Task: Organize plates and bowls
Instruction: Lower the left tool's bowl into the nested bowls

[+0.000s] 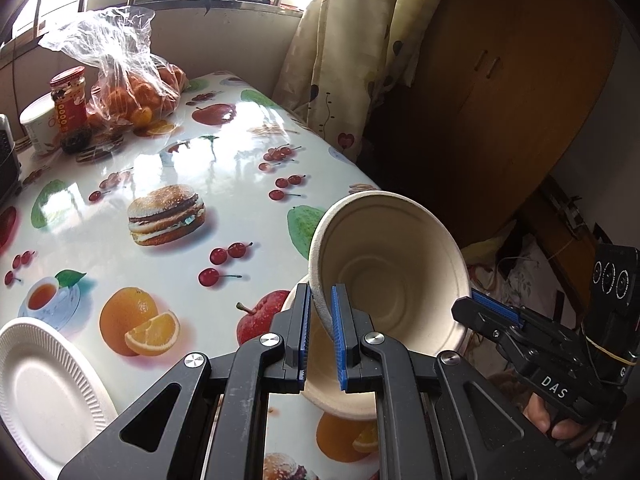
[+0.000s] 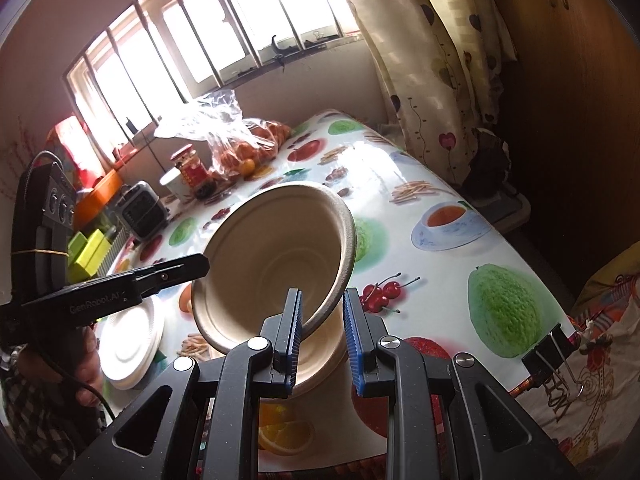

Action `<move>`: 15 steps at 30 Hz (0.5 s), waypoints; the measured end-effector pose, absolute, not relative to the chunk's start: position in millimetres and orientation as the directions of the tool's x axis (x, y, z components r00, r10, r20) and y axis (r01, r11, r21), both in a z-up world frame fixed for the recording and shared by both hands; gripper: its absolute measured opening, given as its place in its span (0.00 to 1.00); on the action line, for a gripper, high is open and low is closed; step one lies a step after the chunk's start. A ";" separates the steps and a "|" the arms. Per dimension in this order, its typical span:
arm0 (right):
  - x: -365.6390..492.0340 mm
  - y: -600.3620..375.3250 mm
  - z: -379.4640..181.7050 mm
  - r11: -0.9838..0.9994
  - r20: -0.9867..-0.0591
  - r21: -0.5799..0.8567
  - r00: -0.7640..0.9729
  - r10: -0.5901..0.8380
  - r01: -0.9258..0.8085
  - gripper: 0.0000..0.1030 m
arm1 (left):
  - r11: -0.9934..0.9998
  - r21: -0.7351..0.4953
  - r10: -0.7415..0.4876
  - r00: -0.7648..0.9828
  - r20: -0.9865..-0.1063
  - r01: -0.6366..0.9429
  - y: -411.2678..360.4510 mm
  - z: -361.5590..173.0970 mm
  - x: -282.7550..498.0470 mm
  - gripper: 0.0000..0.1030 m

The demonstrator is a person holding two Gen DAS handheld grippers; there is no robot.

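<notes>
Both grippers, left (image 1: 321, 330) and right (image 2: 320, 334), pinching opposite rims of tilted paper bowl (image 1: 394, 276) just above second bowl (image 1: 340, 396) at table (image 1: 224, 160) edge; uneven lowering risks mis-nesting, slipping floorward.

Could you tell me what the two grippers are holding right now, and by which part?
Both hold one tilted paper bowl by its rim: the left gripper pinches one side and the right gripper the opposite side, above a second bowl on the table.
</notes>
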State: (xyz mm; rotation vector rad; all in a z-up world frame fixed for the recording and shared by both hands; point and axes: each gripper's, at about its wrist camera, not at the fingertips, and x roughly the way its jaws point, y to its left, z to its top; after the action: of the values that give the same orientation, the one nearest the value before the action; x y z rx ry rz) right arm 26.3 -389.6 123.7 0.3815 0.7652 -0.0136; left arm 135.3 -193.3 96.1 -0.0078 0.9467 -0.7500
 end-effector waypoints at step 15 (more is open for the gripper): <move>24.5 -384.6 109.6 0.928 -0.697 0.343 0.702 0.146 0.147 0.20 | 0.764 -0.344 -0.575 0.334 -0.747 0.546 -184.6 77.7 132.1 0.11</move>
State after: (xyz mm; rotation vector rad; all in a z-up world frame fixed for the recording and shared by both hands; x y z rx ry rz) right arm 24.5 -384.6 109.6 0.3925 0.7977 -0.0008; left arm 132.1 -184.6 77.7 -0.0335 0.9887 -0.7319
